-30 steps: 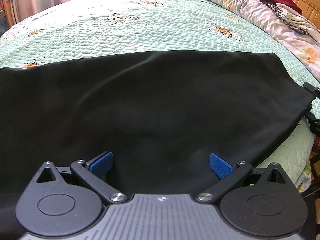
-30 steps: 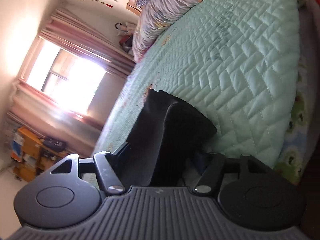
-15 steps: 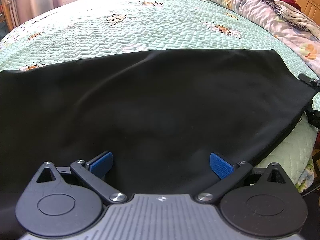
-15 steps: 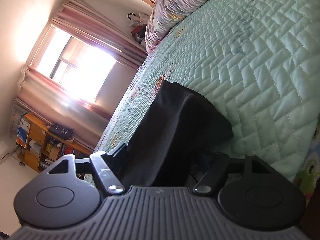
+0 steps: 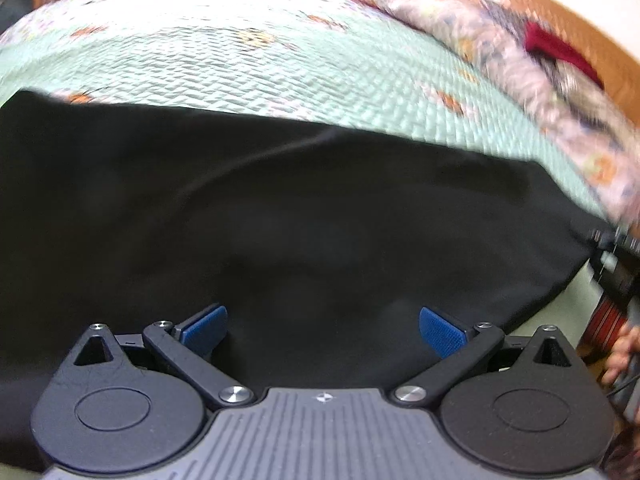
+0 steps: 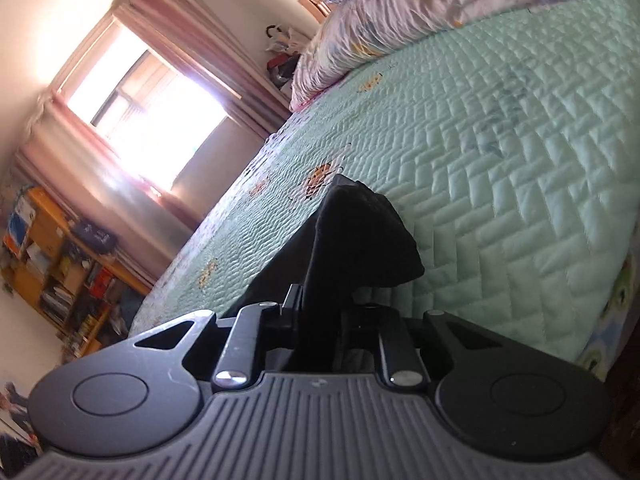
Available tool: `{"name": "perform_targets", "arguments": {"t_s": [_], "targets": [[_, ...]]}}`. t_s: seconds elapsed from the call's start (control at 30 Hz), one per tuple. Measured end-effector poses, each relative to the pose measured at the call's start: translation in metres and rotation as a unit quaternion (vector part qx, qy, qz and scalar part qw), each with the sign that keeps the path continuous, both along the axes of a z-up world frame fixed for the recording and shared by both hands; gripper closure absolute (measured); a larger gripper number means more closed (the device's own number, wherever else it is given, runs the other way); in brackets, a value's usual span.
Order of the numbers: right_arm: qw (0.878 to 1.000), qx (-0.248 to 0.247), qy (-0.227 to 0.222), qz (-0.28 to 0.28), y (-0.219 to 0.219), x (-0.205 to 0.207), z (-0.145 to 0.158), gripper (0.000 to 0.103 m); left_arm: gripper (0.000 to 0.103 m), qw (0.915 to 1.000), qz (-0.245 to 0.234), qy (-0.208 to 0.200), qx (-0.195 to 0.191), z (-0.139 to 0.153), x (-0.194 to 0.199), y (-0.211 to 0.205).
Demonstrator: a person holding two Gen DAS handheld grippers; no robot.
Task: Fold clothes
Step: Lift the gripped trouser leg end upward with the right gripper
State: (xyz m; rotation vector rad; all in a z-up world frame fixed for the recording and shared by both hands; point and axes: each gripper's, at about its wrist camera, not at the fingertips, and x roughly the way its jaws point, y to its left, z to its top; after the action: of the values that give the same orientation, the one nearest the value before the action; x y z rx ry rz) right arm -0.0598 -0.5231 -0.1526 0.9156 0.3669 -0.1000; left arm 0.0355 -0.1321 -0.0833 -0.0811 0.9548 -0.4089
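The right gripper (image 6: 320, 312) is closing its jaws on a corner of the soft, matte black garment (image 5: 304, 216), spread over the quilted mint bedspread (image 6: 500, 140), while the left gripper (image 5: 322, 330) hovers wide open and empty above it, so this thin one-sided hold might slip or bunch the cloth.

black cloth (image 5: 280, 208), plain. mint green quilt (image 6: 500, 152) with zigzag stitching and small orange bee prints. pale floral blanket (image 6: 420, 12). dark red garment (image 5: 560, 50). blue pads (image 5: 442, 336) on black gripper (image 5: 323, 330). pinkish curtains (image 6: 80, 168). orange wooden shelf (image 6: 48, 240).
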Motion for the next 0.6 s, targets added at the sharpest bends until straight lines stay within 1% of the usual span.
{"name": "perform_targets", "arguments": {"t_s": [0.1, 0.2, 0.27, 0.4, 0.53, 0.6], "targets": [[0.999, 0.048, -0.004, -0.009, -0.006, -0.004, -0.007, 0.085, 0.001, 0.9996, 0.022, -0.005, -0.018, 0.007, -0.003, 0.019], [0.997, 0.073, -0.02, -0.014, -0.007, -0.01, -0.003, 0.087, 0.001, 0.9986, 0.038, -0.012, -0.037, 0.015, -0.006, 0.038], [0.998, 0.059, -0.029, -0.01, -0.001, -0.009, 0.009, 0.088, 0.001, 0.9977, 0.046, -0.019, -0.045, 0.021, -0.007, 0.05], [0.999, 0.011, -0.045, 0.011, 0.022, -0.002, 0.039, 0.088, 0.001, 0.9959, 0.068, -0.026, -0.054, 0.027, -0.01, 0.071], [0.998, -0.009, -0.058, 0.033, 0.042, 0.005, 0.056, 0.088, 0.001, 0.9933, 0.093, -0.025, -0.064, 0.029, -0.014, 0.092], [0.998, -0.01, -0.057, 0.04, 0.047, 0.007, 0.059, 0.088, 0.001, 0.9923, 0.102, -0.027, -0.066, 0.03, -0.017, 0.102]]}}
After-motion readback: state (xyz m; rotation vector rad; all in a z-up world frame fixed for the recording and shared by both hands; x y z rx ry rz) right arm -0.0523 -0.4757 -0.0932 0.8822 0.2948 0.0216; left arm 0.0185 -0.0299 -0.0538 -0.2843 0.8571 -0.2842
